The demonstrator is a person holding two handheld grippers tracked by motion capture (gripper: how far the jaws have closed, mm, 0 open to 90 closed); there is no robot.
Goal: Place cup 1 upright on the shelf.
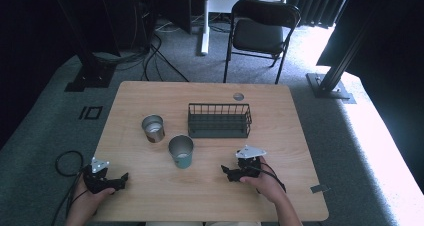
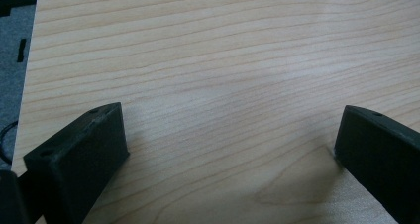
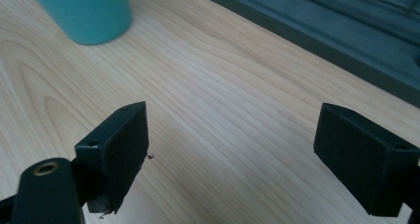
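- Teal cup (image 1: 181,152) stands upright near the middle of the wooden table (image 1: 150,196), open end up. It is nearest the right gripper and apart from it.
- In the right gripper view the cup's base (image 3: 81,11) sits at the upper left, ahead of the jaws and clear of them.
- Right gripper (image 1: 229,172) rests low on the table, right of the cup, jaws pointing left toward it. Jaws stand wide apart with bare wood between them (image 3: 230,149); nothing is held.
- Right hand (image 1: 267,183) wraps the gripper body from behind; the forearm enters from the bottom edge, angled up and left.
- Left gripper (image 1: 120,180) lies near the front left edge of the table, jaws pointing right. Jaws are spread wide over bare wood (image 2: 230,149); nothing is held.
- Left hand (image 1: 90,196) grips the body from below; the wrist sits at the table edge.
- Metal tin (image 1: 153,128) stands upright just up and left of the cup, apart from it.
- Wire basket (image 1: 219,120) sits beyond the cup, to its upper right, well clear of both grippers.
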